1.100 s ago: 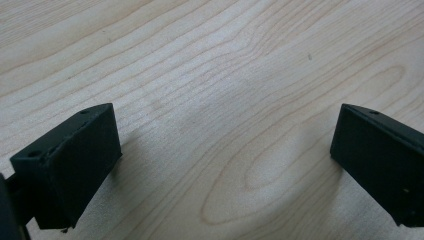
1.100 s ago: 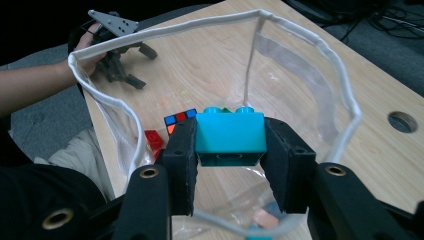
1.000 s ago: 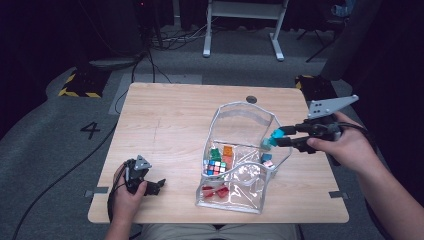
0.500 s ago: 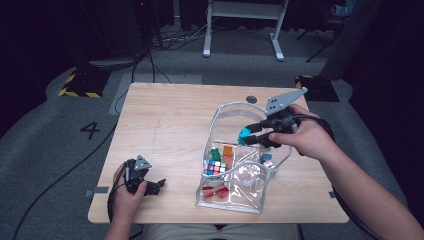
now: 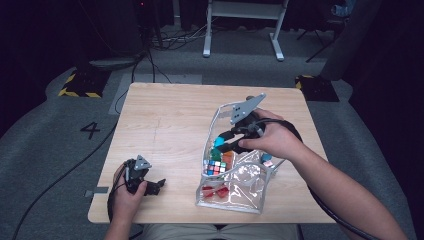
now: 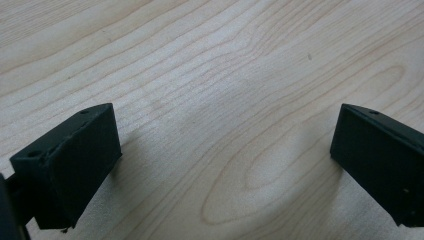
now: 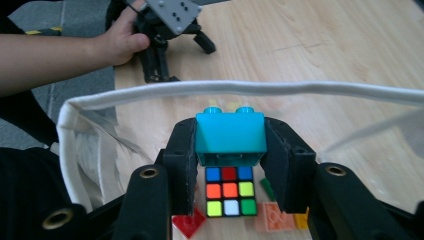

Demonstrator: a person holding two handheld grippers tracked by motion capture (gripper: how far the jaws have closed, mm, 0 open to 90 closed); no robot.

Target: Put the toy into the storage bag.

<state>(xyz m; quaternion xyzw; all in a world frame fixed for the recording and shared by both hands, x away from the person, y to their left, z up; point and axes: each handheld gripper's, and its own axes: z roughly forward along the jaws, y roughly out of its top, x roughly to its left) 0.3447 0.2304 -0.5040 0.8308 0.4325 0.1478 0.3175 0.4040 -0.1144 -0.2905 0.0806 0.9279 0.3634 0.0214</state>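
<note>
A clear pouch with a white rim stands open on the wooden table. My right gripper is shut on a teal brick and holds it just inside the pouch's mouth. In the right gripper view the teal brick sits pinched between both pads, above a colour cube lying in the pouch. My left gripper rests on the table at the front left. Its jaws stand wide apart over bare wood, with nothing between them.
The pouch also holds the colour cube, a red piece, an orange brick and other small bricks. A cable trails from my right gripper off the table's right side. Grey floor and a white frame's legs lie beyond the far edge.
My right gripper has carried the teal brick leftward and down, from the pouch's right side into its mouth. The left gripper has stayed put.
</note>
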